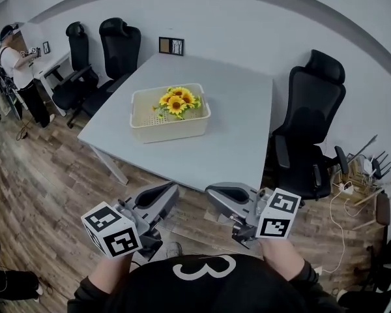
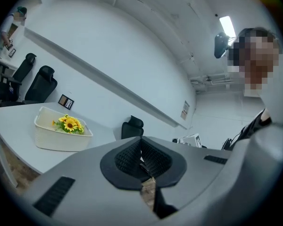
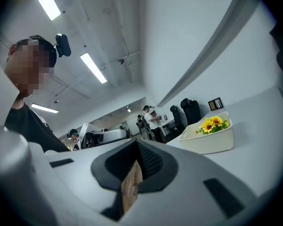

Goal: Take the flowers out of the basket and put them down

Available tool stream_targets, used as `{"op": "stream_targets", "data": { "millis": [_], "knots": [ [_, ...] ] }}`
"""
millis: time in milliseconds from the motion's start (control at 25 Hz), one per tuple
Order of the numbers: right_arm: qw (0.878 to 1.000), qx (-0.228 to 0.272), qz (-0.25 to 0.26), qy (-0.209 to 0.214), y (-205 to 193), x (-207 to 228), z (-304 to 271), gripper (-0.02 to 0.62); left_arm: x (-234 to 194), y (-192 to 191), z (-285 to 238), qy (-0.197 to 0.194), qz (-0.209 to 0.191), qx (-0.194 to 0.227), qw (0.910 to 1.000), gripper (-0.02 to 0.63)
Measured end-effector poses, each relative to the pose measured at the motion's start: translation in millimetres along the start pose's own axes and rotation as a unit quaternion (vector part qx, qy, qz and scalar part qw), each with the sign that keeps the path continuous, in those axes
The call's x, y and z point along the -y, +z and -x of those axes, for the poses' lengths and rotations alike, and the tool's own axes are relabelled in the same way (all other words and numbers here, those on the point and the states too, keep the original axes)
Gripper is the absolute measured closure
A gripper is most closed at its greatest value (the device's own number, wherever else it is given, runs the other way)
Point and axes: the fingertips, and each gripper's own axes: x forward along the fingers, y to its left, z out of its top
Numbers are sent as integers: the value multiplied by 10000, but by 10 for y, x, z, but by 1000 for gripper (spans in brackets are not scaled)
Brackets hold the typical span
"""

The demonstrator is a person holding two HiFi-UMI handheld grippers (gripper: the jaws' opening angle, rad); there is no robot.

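Close to the person's chest, the left gripper [image 1: 168, 193] and right gripper [image 1: 215, 193] each have their 2 jaws pressed together, holding nothing. Farther off, on the table [image 1: 241, 129], the sunflowers [image 1: 176, 101] sit in the basket [image 1: 150, 128]. Jaws arriving closed could shove the basket; its wall hides the stems.

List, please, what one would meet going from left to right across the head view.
Standing person → left black chairs → cream basket holding sunflowers → right black chair.
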Motion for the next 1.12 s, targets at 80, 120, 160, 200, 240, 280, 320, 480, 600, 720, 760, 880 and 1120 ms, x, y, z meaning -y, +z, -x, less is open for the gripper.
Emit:
{"op": "stream_targets", "data": {
  "millis": [80,120,160,200,240,280,320,480,600,720,760,880,1120],
  "knots": [
    [9999,-9,-38,-107,22,117,-256,588,-278,107,57,-11,-13,-36,10000,594],
    [9999,-32,-42,-159,26,177,-384,588,-413,154,91,-11,-29,-48,10000,594],
    [9998,-59,-42,-201,27,230,-511,588,-544,194,131,-9,-38,-55,10000,594],
    [9997,-80,-48,-223,32,272,-635,588,-673,231,176,-7,-33,-54,10000,594],
    [9997,-86,-59,-225,45,304,-756,588,-798,267,219,-11,-13,-50,10000,594],
    [9997,-86,-62,-222,66,328,-872,588,-914,304,257,-21,14,-46,10000,594],
    [9997,-99,-33,-232,87,350,-978,588,-1018,341,288,-38,37,-46,10000,594],
    [9968,-364,487,-519,102,439,-1276,588,-1318,431,350,-86,-97,-123,9998,594],
    [9933,-545,766,-675,84,498,-1373,588,-1474,427,339,-89,-206,-188,9996,594],
    [9912,-729,819,-741,71,589,-1400,588,-1562,405,266,-181,-111,-235,9995,594],
    [9904,-780,835,-779,72,634,-1397,588,-1584,400,228,-205,-81,-260,9994,594],
    [9892,-857,844,-843,109,791,-1383,588,-1651,411,82,-254,-77,-324,9991,594],
    [9862,-1045,861,-956,124,1227,-1398,586,-1854,445,-264,-284,-39,-522,9982,594]
  ]
}}
